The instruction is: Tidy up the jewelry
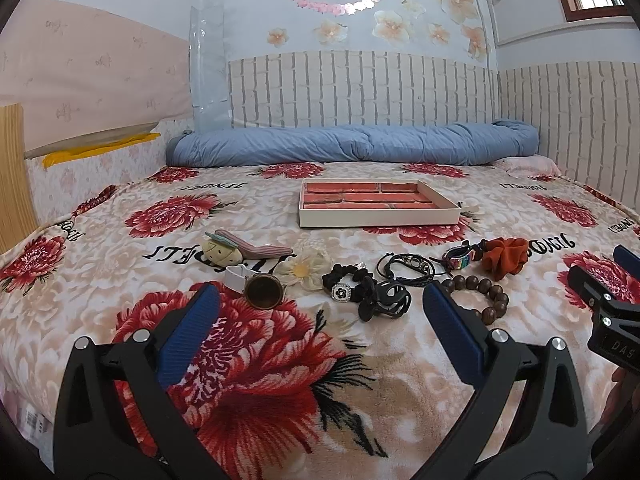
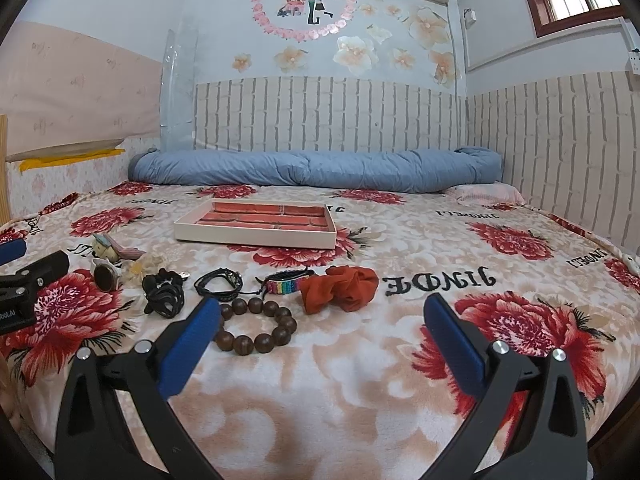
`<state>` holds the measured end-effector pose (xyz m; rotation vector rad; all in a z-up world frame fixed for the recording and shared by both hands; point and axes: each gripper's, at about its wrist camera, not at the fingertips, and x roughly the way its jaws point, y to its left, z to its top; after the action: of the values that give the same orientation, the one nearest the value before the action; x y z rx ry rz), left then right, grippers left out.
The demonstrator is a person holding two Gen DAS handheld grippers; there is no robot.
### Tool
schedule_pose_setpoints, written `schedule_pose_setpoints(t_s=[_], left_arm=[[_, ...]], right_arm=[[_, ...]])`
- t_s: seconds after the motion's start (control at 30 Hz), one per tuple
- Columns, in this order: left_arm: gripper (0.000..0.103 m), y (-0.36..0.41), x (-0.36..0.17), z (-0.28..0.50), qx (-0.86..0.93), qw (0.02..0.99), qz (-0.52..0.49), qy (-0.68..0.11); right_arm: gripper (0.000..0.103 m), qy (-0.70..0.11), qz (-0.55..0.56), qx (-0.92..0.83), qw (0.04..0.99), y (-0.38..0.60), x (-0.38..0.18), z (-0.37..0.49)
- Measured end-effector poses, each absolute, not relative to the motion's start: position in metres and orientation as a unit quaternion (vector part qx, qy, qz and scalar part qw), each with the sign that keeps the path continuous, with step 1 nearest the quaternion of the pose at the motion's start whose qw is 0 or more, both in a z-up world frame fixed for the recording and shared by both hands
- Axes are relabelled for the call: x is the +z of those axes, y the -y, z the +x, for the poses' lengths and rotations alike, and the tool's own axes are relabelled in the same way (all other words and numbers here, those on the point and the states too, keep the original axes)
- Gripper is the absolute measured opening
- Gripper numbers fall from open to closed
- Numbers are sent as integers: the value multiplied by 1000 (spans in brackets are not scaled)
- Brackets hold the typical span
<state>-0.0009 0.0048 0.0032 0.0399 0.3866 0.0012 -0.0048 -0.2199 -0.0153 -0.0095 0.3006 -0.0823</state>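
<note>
1. Left tool (image 1: 320, 312) fills the bottom of the left view, its blue pads spread wide and holding nothing, hovering over a big red flower on the bed blanket (image 1: 280, 380).
2. Right tool (image 2: 320, 322) fills the bottom of the right view, likewise spread wide and empty, above bare blanket.
3. Bead bracelet (image 2: 256, 330) lies just beyond the right tool's left pad, at centre-left of the right view.
4. Past it, a row of pieces runs across the middle: watch (image 1: 262, 290) at left, cream flower (image 1: 302, 272), black scrunchie (image 1: 346, 282), black claw clip (image 1: 386, 300), black cord bracelet (image 1: 408, 266), rainbow band (image 1: 460, 258), and orange scrunchie (image 1: 506, 256) at right.
5. A small plush (image 1: 222, 254) and a pink clip (image 1: 252, 246) lie just behind the watch.
6. Tray (image 1: 376, 218), with a red brick-pattern lining, sits farther back at frame centre, empty.
7. Blue quilt (image 1: 352, 146), rolled, lies along the far wall.
</note>
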Motion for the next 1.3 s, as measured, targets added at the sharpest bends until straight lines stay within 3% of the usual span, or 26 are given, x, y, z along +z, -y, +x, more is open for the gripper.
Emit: schedule_pose_setpoints(t_s=[0.9,1.3], left_arm=[[98,-8,-5,14,-12,976,21,-216],[98,-2,-8,60,-29,967,24,-251]], right_arm=[[99,-179,-12,-71,981,226,-25,14],[99,-257,35,-27,965,238,-38,72]])
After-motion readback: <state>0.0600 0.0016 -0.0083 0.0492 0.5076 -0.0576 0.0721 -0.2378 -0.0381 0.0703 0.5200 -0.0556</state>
